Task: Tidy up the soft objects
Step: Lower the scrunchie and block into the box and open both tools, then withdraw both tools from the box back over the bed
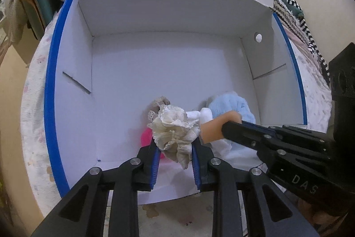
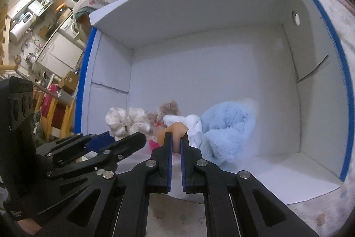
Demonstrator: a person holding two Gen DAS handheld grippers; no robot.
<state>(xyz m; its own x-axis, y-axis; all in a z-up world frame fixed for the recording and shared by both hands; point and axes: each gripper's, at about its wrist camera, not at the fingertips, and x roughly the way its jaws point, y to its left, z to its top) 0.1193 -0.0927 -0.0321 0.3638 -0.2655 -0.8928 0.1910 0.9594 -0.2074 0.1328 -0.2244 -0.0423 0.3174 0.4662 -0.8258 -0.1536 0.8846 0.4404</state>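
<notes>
One marking is showing: the pale letters "DAS", standing on the black arm of the right tongs (image 1: 230,129) in the left wrist view. No other text, label, brand or number is reading legibly in either view.

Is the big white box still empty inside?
No: a fluffy light-blue item already lies on the floor of the white box, with other soft things beside it.
</notes>
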